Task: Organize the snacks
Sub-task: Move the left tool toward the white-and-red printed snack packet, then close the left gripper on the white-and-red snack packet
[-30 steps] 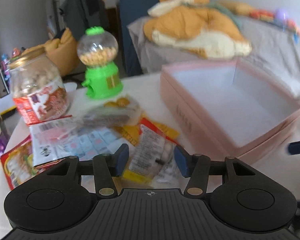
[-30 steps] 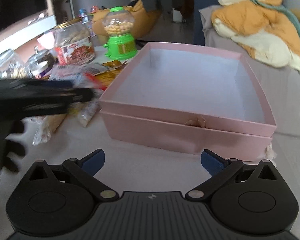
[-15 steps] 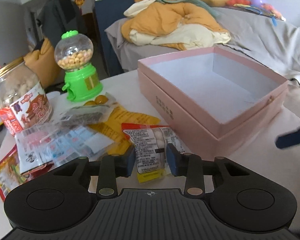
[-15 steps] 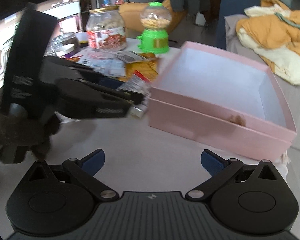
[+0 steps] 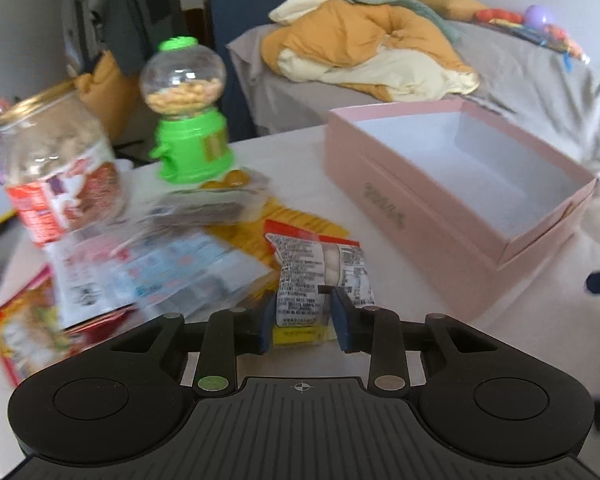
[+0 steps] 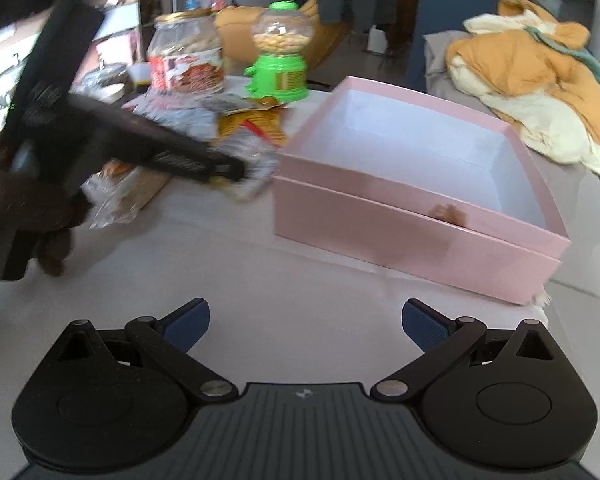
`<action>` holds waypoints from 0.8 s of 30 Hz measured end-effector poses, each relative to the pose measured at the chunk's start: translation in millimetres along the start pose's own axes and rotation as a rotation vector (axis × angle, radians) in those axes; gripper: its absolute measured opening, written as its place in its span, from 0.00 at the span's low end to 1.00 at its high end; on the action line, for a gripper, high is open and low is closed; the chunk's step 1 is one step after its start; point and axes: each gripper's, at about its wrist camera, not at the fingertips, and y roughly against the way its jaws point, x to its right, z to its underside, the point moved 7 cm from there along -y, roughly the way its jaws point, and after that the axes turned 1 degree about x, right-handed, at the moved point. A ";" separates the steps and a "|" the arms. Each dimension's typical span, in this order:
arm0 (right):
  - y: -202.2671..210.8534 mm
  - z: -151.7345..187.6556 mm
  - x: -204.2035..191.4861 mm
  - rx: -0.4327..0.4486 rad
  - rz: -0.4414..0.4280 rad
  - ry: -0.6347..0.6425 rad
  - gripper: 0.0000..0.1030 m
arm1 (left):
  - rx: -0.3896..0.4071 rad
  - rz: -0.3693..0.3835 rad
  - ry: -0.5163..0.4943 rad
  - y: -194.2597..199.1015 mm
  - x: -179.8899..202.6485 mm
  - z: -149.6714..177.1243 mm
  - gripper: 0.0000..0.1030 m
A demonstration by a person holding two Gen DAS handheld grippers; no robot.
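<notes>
A clear snack packet (image 5: pixel 320 276) with printed labels and a red top edge lies at the near end of the snack pile. My left gripper (image 5: pixel 304 320) has its blue pads on either side of the packet's lower end; the jaws are closing and pinch it narrow. In the right wrist view that gripper (image 6: pixel 236 172) reaches in from the left, its tip at the crinkled packet (image 6: pixel 260 168) beside the box. The open pink box (image 5: pixel 440 208) (image 6: pixel 380 232) stands to the right with a bare white inside. My right gripper (image 6: pixel 304 320) hangs open over bare tabletop, holding nothing.
Behind the pile stand a green gumball dispenser (image 5: pixel 188 136) and a gold-lidded nut jar (image 5: pixel 56 160). Several flat snack bags (image 5: pixel 148 268) cover the table's left side. A bed with an orange blanket (image 5: pixel 364 44) lies beyond the table.
The left jaws have narrowed from wide apart to pinching the packet's lower end. The right gripper's view has drifted, with the left gripper now further into it; its jaws stay wide.
</notes>
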 end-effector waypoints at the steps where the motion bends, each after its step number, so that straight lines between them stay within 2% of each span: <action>1: 1.1 0.4 3.5 0.002 -0.006 -0.014 1.00 | -0.001 0.024 0.028 3.4 -3.1 0.7 0.33; 4: 1.5 1.5 8.4 0.003 -0.006 -0.035 1.00 | 0.029 0.119 0.137 19.3 -11.1 -3.5 0.33; 6: 2.6 2.8 9.0 0.010 -0.002 -0.041 1.00 | 0.071 0.130 0.150 30.4 -8.1 -11.2 0.33; 8: 3.0 3.8 7.1 0.012 -0.004 -0.043 1.00 | 0.088 0.122 0.117 34.2 2.2 -20.0 0.33; 10: 2.6 6.0 5.5 0.012 -0.003 -0.042 1.00 | 0.079 0.095 0.036 29.5 20.3 -24.3 0.33; 13: 4.6 11.1 4.0 0.022 0.011 -0.029 1.00 | 0.020 0.020 -0.107 12.0 45.9 -17.9 0.35; 15: 9.0 14.7 5.7 0.036 0.027 -0.024 1.00 | -0.024 0.000 -0.172 2.7 56.9 -8.7 0.35; 17: 13.1 16.9 10.9 0.047 0.035 -0.030 1.00 | -0.056 0.015 -0.196 -3.1 63.3 -0.2 0.39; 20: 15.7 19.6 20.7 0.059 0.032 -0.063 1.00 | -0.063 0.017 -0.228 -3.5 67.9 1.9 0.44; 21: 15.4 20.1 23.8 0.062 0.029 -0.078 1.00 | -0.072 0.033 -0.219 -4.2 67.2 1.4 0.48; 22: 14.4 20.7 26.7 0.062 0.025 -0.096 1.00 | -0.081 0.072 -0.201 -4.3 66.2 1.5 0.58; 23: 13.5 21.7 28.3 0.061 0.018 -0.108 1.00 | -0.091 0.116 -0.178 -3.8 64.4 1.8 0.61; 24: 12.5 22.3 29.5 0.060 0.009 -0.120 1.00 | -0.090 0.127 -0.162 -2.4 61.5 1.0 0.61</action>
